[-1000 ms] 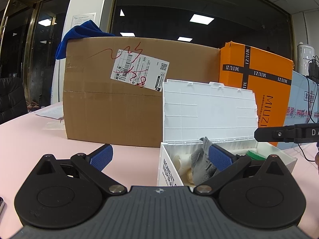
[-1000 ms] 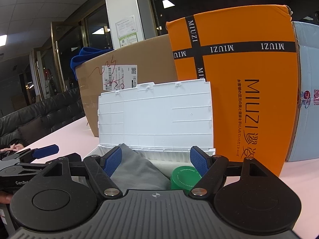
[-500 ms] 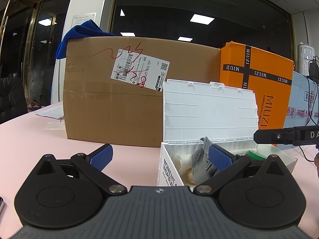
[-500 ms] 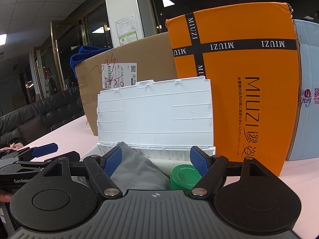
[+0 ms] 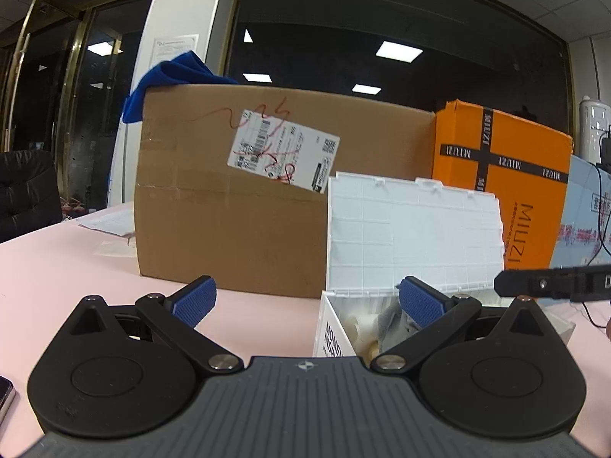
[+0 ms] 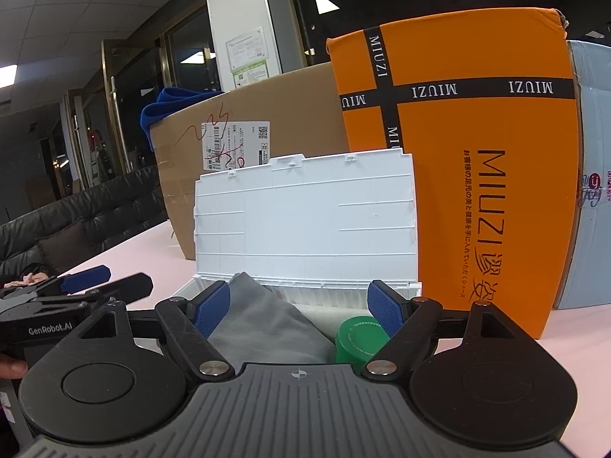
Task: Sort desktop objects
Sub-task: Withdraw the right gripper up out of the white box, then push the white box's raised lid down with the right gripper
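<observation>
A white plastic storage box (image 5: 334,328) stands on the pink table with its ribbed lid (image 6: 305,225) raised upright. Inside lie a grey cloth (image 6: 263,328), a green round jar (image 6: 359,337) and pale cream items (image 5: 361,337). My left gripper (image 5: 305,301) hovers open at the box's near left corner, nothing between its blue pads. My right gripper (image 6: 299,309) is open above the box's front, over the cloth and jar, holding nothing. Each gripper shows at the edge of the other's view: the right gripper (image 5: 553,284) and the left gripper (image 6: 103,280).
Behind the white box stand a large brown cardboard box (image 5: 229,206) with a blue cloth (image 5: 168,80) on top, an orange MIUZI box (image 6: 477,168) and a pale blue box (image 6: 595,191). Papers (image 5: 107,225) lie at the far left. A phone corner (image 5: 5,397) shows near left.
The left view has tilted up and back a little, so less of the box interior shows. The right gripper has barely shifted. Both stay open.
</observation>
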### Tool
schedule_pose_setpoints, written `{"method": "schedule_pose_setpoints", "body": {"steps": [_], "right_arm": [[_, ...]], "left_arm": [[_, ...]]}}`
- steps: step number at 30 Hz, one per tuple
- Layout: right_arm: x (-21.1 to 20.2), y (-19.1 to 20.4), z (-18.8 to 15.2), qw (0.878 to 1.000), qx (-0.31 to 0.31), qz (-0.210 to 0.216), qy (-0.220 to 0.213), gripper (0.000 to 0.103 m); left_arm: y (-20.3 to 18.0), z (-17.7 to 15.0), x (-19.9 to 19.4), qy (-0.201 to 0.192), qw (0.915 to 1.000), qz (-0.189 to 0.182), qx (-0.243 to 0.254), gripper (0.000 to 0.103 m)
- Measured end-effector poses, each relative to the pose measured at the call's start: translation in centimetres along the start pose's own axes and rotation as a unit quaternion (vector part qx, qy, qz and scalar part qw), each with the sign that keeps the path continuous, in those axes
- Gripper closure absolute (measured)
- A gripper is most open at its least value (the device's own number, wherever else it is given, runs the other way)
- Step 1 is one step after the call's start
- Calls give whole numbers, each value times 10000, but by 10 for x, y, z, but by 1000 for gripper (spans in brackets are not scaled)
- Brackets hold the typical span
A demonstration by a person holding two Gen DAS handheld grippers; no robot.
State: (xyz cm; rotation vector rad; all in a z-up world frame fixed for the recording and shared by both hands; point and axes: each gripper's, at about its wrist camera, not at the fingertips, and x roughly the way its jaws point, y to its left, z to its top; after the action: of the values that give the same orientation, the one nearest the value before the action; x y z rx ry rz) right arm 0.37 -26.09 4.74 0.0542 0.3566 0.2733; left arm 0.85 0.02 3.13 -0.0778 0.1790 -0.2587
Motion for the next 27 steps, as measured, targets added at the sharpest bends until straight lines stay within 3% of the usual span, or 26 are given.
{"method": "schedule_pose_setpoints", "body": {"steps": [10, 16, 22, 27], "right_arm": [[-4, 0, 4, 9999, -55, -17, -141, 24], [-7, -6, 7, 9997, 76, -20, -217, 18], [-10, -14, 11, 9992, 280, -42, -286, 9], [-10, -24, 17, 9986, 433, -118, -286, 9]], "left_arm": [[9, -1, 6, -148, 9996, 166, -152, 0], [13, 3, 7, -147, 9996, 204, -110, 0], [12, 13, 9, -122, 9999, 15, 41, 0], [11, 20, 14, 41, 9999, -107, 79, 0]]}}
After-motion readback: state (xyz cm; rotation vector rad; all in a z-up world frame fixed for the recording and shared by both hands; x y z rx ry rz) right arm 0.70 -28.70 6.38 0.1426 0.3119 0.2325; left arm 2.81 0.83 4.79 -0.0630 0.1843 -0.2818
